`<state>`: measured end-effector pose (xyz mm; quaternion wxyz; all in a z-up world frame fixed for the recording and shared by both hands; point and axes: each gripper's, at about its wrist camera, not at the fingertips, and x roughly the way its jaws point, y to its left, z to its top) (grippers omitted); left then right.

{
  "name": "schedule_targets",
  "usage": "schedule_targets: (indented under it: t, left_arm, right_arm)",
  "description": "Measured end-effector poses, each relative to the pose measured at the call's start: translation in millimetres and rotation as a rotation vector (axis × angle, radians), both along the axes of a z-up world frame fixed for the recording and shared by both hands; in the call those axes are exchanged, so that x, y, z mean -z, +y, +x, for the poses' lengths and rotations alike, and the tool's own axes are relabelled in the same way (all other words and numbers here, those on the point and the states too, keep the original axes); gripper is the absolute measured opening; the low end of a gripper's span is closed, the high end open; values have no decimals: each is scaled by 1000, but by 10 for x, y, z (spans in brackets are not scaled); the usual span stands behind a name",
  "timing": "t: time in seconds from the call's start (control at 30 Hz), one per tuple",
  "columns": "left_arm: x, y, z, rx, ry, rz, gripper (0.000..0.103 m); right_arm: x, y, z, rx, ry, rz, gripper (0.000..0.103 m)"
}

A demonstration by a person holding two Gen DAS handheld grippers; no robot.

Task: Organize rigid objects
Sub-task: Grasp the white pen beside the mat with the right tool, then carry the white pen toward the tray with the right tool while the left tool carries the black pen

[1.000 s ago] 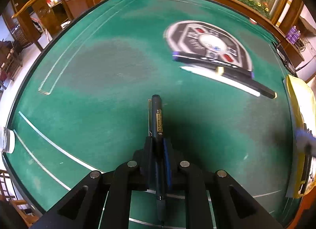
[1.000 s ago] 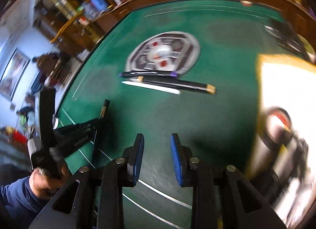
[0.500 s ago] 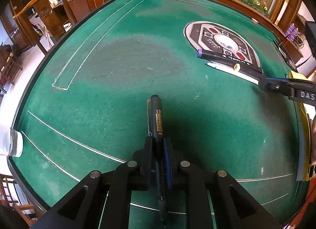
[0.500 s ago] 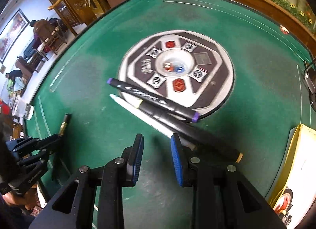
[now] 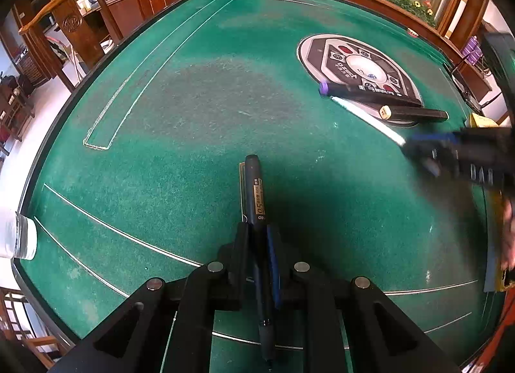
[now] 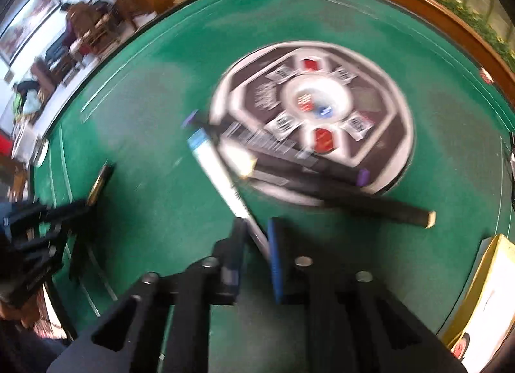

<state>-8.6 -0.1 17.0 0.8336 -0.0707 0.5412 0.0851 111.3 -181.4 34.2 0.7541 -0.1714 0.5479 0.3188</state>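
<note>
- left gripper [image 5: 257,237] clamped on dark gel pen [image 5: 256,192], held over green felt table [image 5: 193,115], well short of the round dial panel [image 5: 357,63]; no change
- right gripper [image 6: 256,237] jaws have just been closing, now pinching the white pen [image 6: 219,173] lifted off the pile at panel's near edge
- purple-capped marker [image 6: 289,154] and black marker [image 6: 354,202] lie against panel, not yet collected
</note>
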Motion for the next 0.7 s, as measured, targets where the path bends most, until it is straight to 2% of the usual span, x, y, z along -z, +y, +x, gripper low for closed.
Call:
schedule_targets:
  t: [0.13, 0.23, 0.47, 0.7]
  left_arm:
    - [-3, 8, 26, -3, 1, -7, 12]
    - [-7, 32, 21, -16, -3, -30, 12]
    - [-33, -67, 8, 4, -14, -82, 12]
    - [-189, -373, 42, 83, -48, -68, 11]
  right_arm:
    - [0, 98, -319, -34, 12, -22, 7]
    - [9, 64, -534, -10, 53, 13, 7]
    - [-67, -252, -847, 150, 142, 188, 7]
    - [-185, -516, -885, 237, 130, 252, 7]
